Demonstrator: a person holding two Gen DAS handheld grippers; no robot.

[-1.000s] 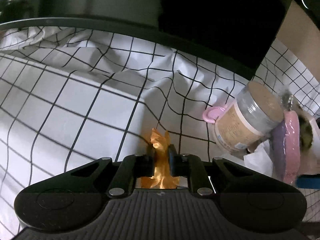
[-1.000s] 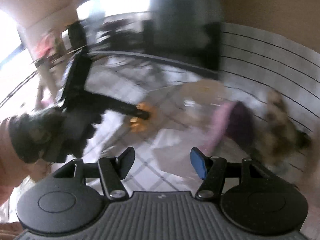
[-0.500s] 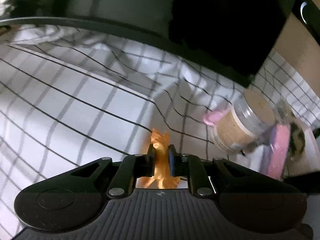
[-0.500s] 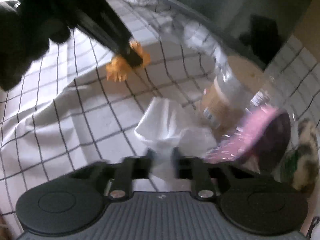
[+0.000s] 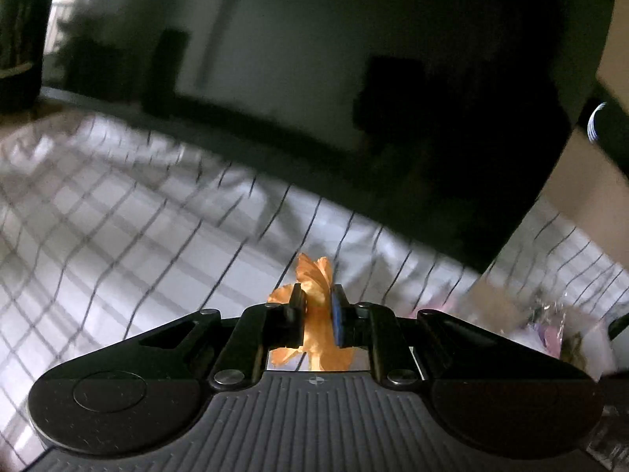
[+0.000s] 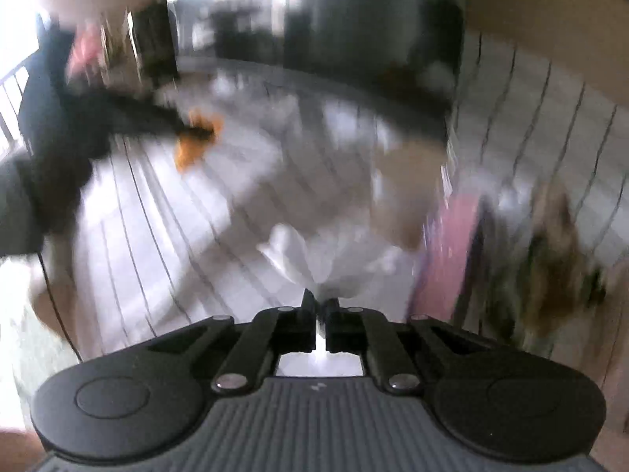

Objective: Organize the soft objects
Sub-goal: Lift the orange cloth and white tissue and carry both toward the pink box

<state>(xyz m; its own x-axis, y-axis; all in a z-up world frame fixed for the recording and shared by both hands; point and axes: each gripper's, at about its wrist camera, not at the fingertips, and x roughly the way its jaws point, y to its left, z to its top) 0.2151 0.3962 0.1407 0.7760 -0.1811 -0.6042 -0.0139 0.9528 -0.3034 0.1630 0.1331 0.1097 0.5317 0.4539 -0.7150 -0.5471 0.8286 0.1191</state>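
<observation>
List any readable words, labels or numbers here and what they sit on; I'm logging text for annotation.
None can be read.
Jar: motion blur smears it; no label legible.
Left tool base: a small round mark, no letters.
Right tool base: tiny marks, too small to read.

Both wrist cams looked forward, low and close over the checkered cloth (image 5: 118, 236); right view faced left claw (image 6: 196, 131); both shared orange piece (image 5: 314, 275).

Worktop under my jaws: covered by a wrinkled white cloth (image 5: 129, 244) with a black grid. On it, to my right, blurred: a tan-labelled jar (image 6: 409, 181), a pink-and-purple disc (image 6: 452, 244), a mottled brown plush (image 6: 550, 251).
</observation>
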